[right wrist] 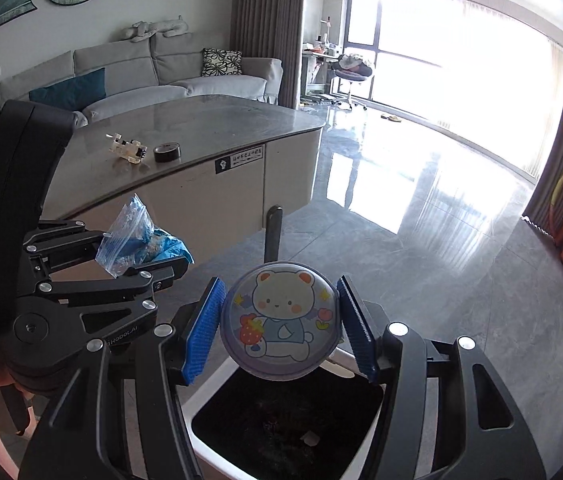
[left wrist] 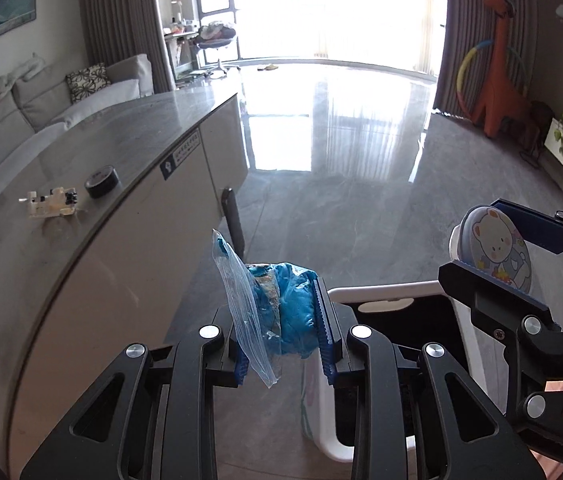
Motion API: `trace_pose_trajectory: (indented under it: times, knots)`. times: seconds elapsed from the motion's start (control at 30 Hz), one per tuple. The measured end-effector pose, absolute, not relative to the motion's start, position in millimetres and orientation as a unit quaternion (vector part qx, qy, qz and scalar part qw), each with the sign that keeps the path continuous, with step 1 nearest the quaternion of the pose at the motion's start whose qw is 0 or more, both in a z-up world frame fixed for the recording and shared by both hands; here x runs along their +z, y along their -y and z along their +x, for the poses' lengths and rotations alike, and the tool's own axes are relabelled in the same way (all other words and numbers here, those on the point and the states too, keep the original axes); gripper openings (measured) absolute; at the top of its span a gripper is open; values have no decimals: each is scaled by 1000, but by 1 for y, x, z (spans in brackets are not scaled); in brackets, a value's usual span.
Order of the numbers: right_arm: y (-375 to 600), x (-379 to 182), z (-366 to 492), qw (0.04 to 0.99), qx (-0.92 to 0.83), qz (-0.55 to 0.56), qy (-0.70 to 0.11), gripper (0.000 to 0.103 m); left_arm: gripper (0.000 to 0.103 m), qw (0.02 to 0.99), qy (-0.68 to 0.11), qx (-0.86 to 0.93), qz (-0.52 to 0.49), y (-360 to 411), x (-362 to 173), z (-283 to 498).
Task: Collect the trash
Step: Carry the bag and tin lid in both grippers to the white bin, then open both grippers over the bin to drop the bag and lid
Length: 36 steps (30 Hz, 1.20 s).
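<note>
My left gripper (left wrist: 285, 332) has its jaws clenched on a clear bag (left wrist: 249, 312) with blue stuff inside, low in the frame centre. My right gripper (right wrist: 281, 324) grasps a round bear lid (right wrist: 279, 320) directly above the open white trash bin (right wrist: 217, 396). A tape roll (right wrist: 167, 152) lies on the table (right wrist: 209, 124), upper left.

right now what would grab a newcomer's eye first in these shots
First, the round bear-print lid clamped between the blue pads of the right tongs, directly above the open white trash bin. Beside it, the left tongs pinch a clear zip bag stuffed with blue material, also near the bin. Behind them, the grey table carries a roll of black tape and a small white gadget.
</note>
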State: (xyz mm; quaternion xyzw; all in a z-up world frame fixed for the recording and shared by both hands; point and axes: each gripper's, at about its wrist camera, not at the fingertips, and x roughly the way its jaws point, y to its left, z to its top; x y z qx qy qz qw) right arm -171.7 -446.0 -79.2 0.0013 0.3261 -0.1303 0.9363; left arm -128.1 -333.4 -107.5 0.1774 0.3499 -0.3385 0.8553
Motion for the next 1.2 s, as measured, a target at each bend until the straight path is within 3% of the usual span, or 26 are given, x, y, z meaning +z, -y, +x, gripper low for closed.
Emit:
trace_pose_trajectory:
  times: [0.47, 0.5, 0.53, 0.57, 0.6, 0.77, 1.2]
  knots:
    - [498, -89, -216, 925, -194, 30, -325, 59, 31, 806, -379, -399, 215, 398, -129, -173]
    - [500, -89, -217, 925, -196, 31, -326, 59, 40, 800, -386, -407, 211, 399, -131, -173]
    - [501, -90, -218, 924, -197, 32, -327, 59, 69, 793, -393, -416, 208, 401, -134, -173]
    - [500, -89, -217, 923, -197, 33, -328, 59, 86, 792, -394, -417, 209, 402, -135, -174]
    - [501, -91, -218, 923, -198, 33, -328, 59, 96, 799, -384, -412, 212, 401, -135, -176]
    - [501, -91, -216, 923, -195, 37, -330, 59, 99, 813, -347, -407, 231, 398, -130, -181]
    - [499, -91, -206, 927, -178, 43, -327, 59, 99, 830, -348, -378, 215, 375, -118, -154]
